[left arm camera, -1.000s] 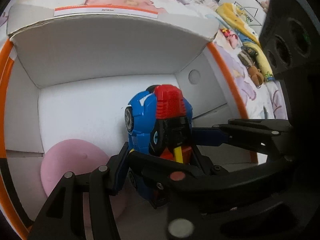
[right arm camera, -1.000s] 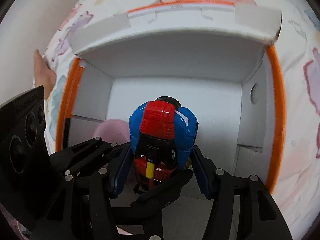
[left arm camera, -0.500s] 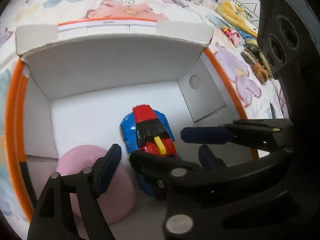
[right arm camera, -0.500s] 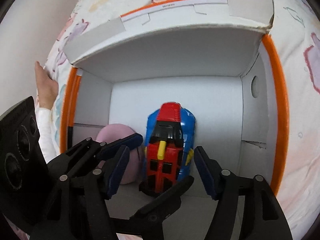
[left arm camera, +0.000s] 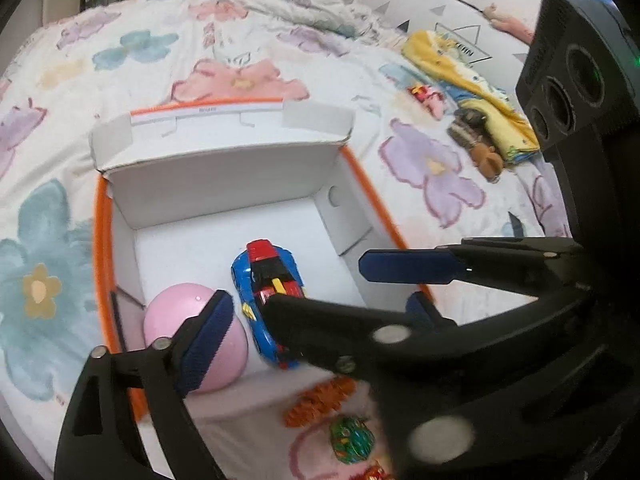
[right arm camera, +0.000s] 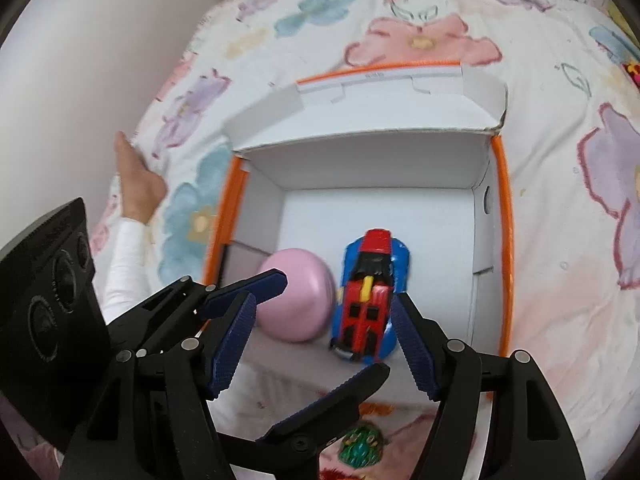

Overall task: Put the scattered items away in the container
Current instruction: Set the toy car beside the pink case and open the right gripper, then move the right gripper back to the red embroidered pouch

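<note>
A white cardboard box with orange edges (left arm camera: 224,172) (right arm camera: 360,160) lies open on a floral bedspread. Inside it lie a blue-and-red toy car (left arm camera: 268,288) (right arm camera: 370,300) and a pink ball (left arm camera: 188,332) (right arm camera: 296,296), side by side. My left gripper (left arm camera: 316,332) is open and empty above the box's near edge. My right gripper (right arm camera: 324,344) is open and empty too, above the car; it crosses the left wrist view as black arms. A small green toy (left arm camera: 352,438) (right arm camera: 362,446) and an orange item (left arm camera: 320,398) lie on the bedspread in front of the box.
A yellow cloth (left arm camera: 472,92), a brown plush toy (left arm camera: 480,148) and a small red-and-pink toy (left arm camera: 426,96) lie on the bed at the far right. A person's hand in a white sleeve (right arm camera: 136,184) rests on the bed left of the box. A wall runs along the left.
Both grippers let go of the toy car, which now lies flat in the box beside the pink ball. Both grippers have opened and pulled back and up from the box.
</note>
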Tool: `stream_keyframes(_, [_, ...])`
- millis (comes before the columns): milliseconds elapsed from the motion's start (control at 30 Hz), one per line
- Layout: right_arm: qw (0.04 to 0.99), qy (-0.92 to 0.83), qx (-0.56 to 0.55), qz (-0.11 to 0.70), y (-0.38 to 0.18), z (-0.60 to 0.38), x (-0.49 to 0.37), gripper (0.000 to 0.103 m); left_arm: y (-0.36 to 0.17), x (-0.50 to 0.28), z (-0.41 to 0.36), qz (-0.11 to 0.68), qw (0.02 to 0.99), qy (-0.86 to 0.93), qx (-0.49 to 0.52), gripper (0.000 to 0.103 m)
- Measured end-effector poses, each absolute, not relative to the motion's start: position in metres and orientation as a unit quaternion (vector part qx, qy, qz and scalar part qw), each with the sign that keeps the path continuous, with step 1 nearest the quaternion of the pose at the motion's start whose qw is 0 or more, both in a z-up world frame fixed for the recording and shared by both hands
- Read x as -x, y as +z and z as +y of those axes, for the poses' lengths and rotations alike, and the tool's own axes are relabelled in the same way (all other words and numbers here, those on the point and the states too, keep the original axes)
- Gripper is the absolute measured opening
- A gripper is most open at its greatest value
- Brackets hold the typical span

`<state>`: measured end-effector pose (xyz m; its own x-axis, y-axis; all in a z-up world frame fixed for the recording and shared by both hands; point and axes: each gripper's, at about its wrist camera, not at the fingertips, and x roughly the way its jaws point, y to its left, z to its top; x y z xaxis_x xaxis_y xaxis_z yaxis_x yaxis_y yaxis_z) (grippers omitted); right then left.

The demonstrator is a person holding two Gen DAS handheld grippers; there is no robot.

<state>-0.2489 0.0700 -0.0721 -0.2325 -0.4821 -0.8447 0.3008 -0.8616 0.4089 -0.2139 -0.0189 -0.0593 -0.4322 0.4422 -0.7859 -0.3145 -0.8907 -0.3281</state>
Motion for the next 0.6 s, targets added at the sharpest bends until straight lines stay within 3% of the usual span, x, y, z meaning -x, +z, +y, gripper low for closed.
stream_keyframes(33, [0.253,-0.783,-0.562,-0.081,-0.067,0.071,0.243,0.069,-0.056,0.210,-0.018,-0.066,0.226,0.845,0.480,0.102])
stream_keyframes(67, [0.256,-0.788,-0.554,-0.083,-0.060,0.074,0.235,0.069,-0.051,0.202,-0.019,-0.065,0.228,0.848,0.474,0.102])
stream_keyframes(333, [0.265,-0.797,-0.536,-0.089,-0.045,0.094,0.181,0.069,-0.053,0.145,-0.015,-0.047,0.250,0.841,0.478,0.102])
stream_keyframes(600, [0.254,-0.778,-0.566,-0.095,-0.084,0.116,0.130,0.069,-0.099,0.082,0.008,-0.004,0.284,0.807,0.518,0.102])
